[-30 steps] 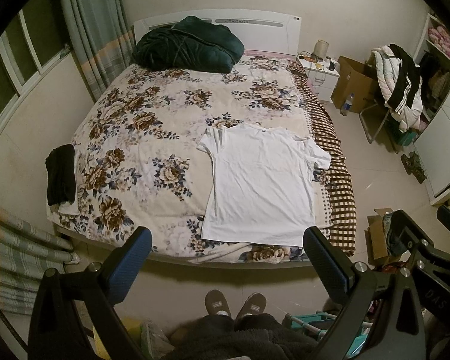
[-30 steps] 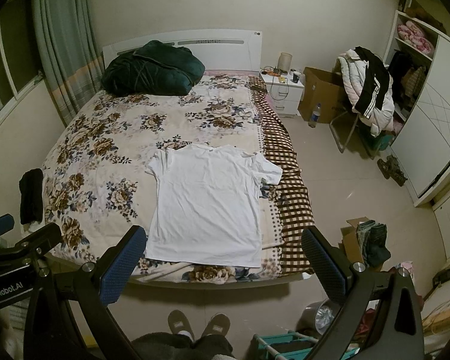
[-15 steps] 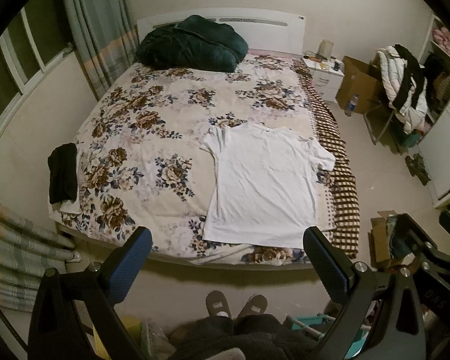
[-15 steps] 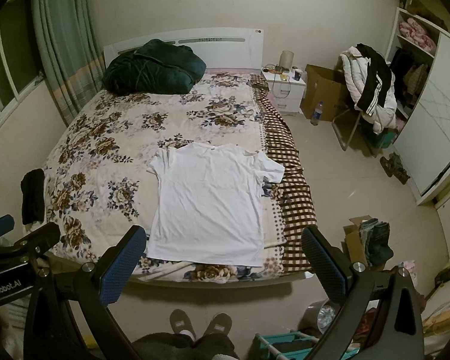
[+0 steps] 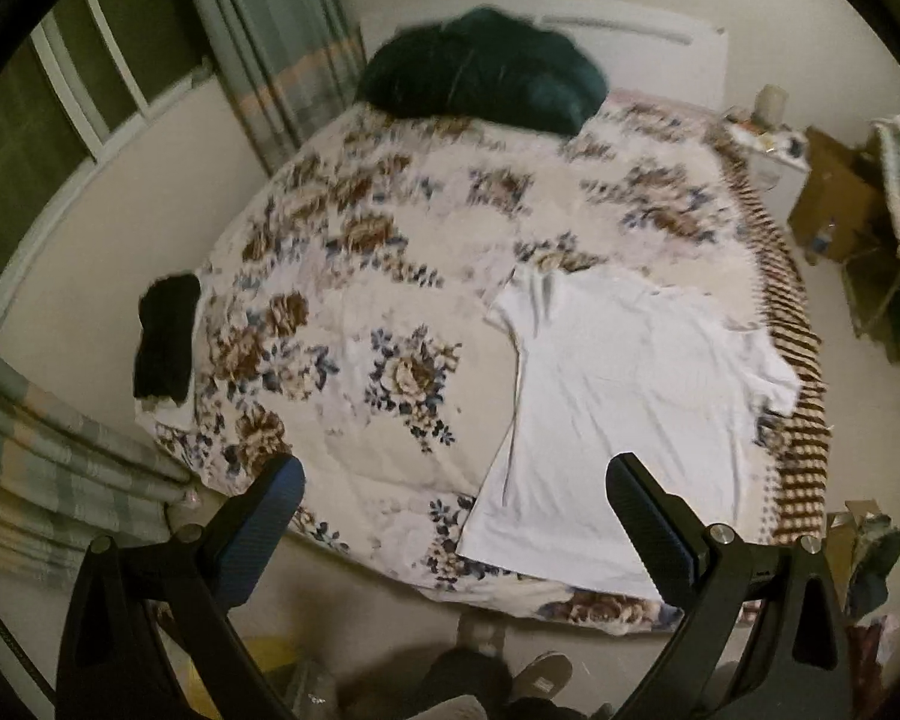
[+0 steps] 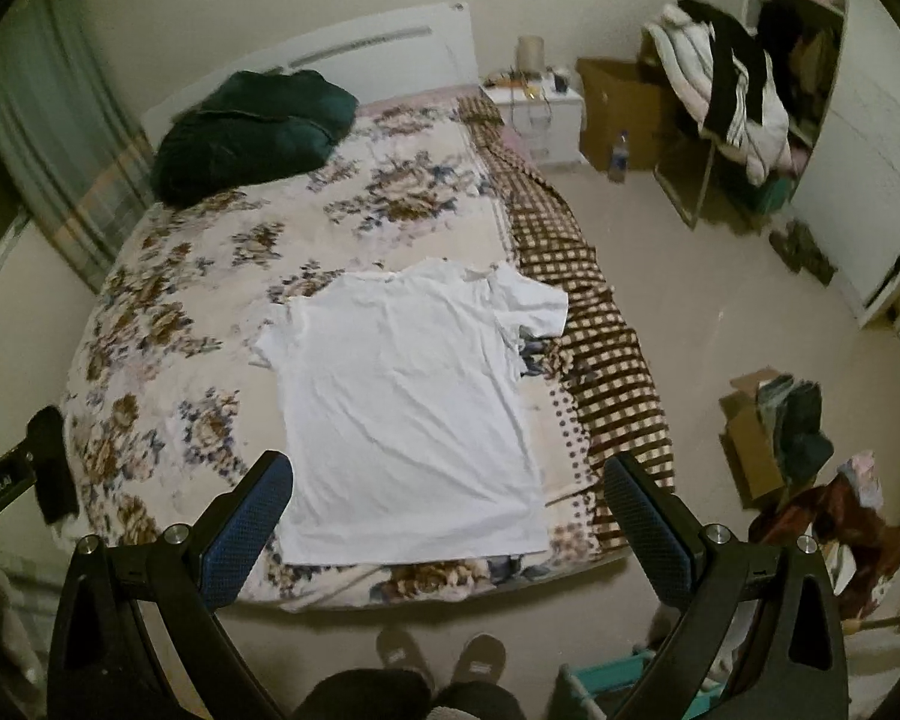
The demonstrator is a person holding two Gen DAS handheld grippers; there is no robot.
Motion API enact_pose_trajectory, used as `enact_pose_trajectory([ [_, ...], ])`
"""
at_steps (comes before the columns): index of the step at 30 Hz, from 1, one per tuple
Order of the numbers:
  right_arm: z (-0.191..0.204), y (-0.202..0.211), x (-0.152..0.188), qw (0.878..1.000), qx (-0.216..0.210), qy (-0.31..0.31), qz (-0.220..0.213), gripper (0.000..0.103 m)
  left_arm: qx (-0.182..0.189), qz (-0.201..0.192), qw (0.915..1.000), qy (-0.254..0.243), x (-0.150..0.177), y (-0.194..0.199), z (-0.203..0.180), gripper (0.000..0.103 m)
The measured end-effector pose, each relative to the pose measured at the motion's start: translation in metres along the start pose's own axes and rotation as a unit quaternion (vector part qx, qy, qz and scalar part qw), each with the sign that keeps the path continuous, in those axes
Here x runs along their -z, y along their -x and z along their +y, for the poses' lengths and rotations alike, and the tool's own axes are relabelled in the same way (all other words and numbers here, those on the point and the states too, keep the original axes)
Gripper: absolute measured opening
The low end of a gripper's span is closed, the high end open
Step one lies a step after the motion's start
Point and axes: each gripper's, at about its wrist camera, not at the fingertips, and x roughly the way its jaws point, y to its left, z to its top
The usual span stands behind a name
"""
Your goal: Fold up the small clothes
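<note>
Lying flat near the foot of the floral bedspread, by its checked edge, the white T-shirt is sitting where it did a second ago. Both views are now tilting apart, the left one blurring, perhaps from quick motion. The left gripper and right gripper are hovering with jaws spread wide, gripping nothing.

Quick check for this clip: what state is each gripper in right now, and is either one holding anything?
Left gripper: open, holding nothing.
Right gripper: open, holding nothing; white T-shirt lies flat on the bed.
</note>
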Motion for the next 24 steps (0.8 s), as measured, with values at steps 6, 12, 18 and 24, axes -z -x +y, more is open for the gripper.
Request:
enact_pose_trajectory([
  [6, -0.017, -0.148, -0.044, 0.997, -0.002, -0.055, 0.045, 0.103, -0.024, 0.054, 0.9975, 0.039, -0.045, -0.140, 0.009, 0.103],
  [12, -0.028, -0.333, -0.073, 0.987, 0.015, -0.136, 0.085, 0.103, 0.007, 0.098, 0.9923, 0.076, -0.095, -0.311, 0.004, 0.103],
  [18, -0.026, -0.495, -0.069, 0.971, 0.029, -0.193, 0.135, 0.103, 0.047, 0.152, 0.9781, 0.135, -0.119, -0.479, -0.006, 0.077],
  [24, -0.019, -0.573, -0.041, 0.965, 0.053, -0.199, 0.164, 0.103, 0.093, 0.173, 0.9636, 0.181, -0.136, -0.571, -0.020, 0.038],
])
